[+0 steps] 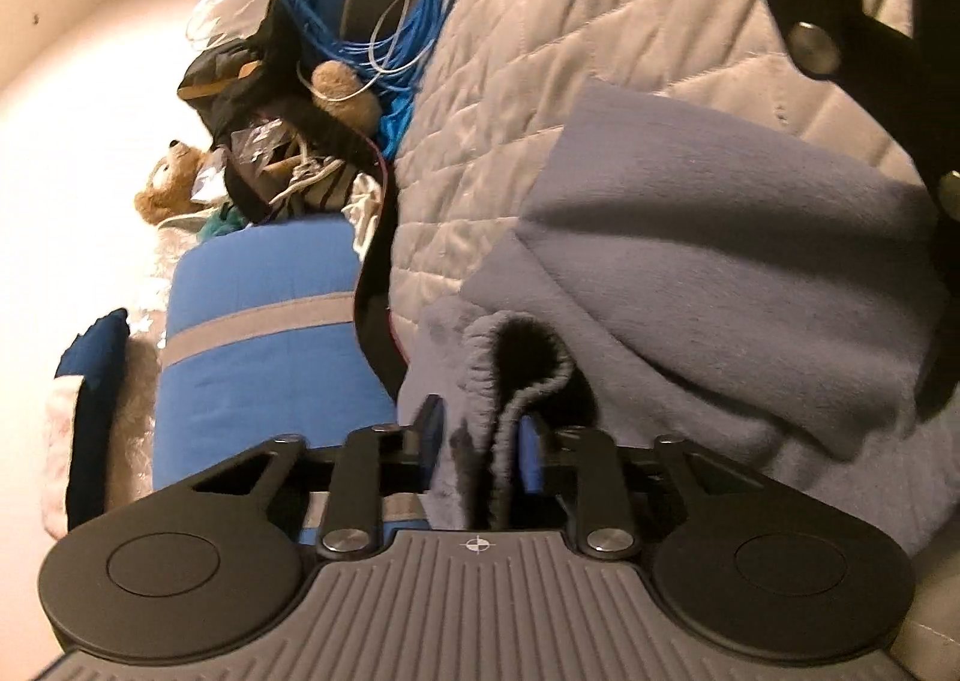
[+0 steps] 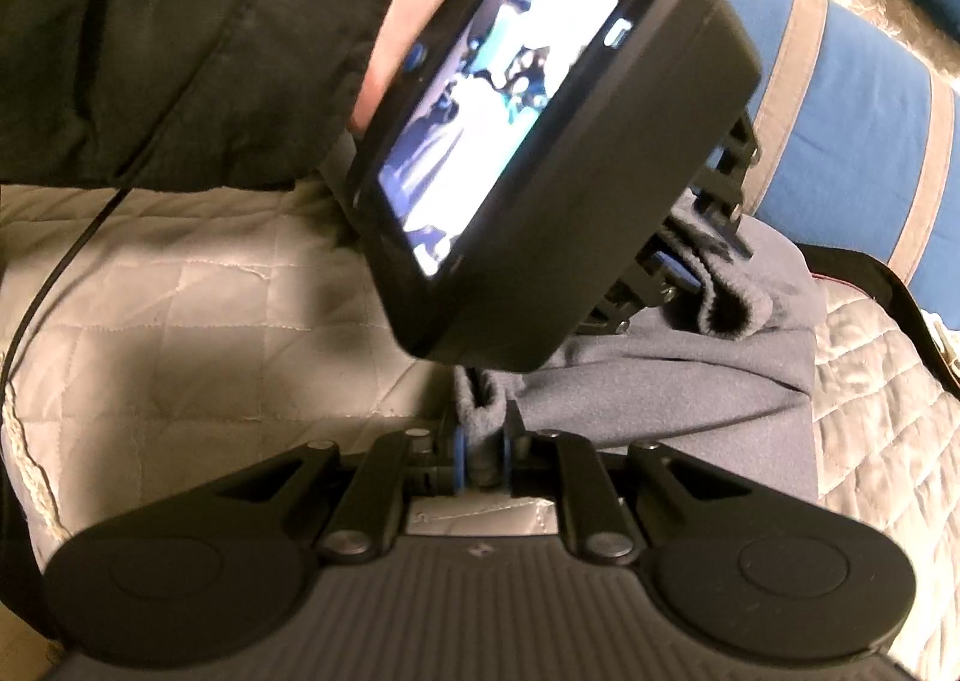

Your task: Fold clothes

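We see the left gripper point(image 1: 480, 441) pinching the ribbed elastic waistband point(image 1: 510, 381) of the grey fleece garment point(image 1: 720, 261), the fabric bunched upright between its blue pads point(image 1: 531, 453). The right gripper point(image 2: 483, 450) clamps another gathered part of the same waistband, cloth rising straight out from between its narrowly set jaws. The garment lies folded over on the quilted bedspread point(image 2: 210, 309), running away from both grippers. In the right wrist view, the left gripper's device, screen point(image 2: 498, 123) lit, sits just beyond the right jaws, beside a blue pillow point(image 2: 858, 141).
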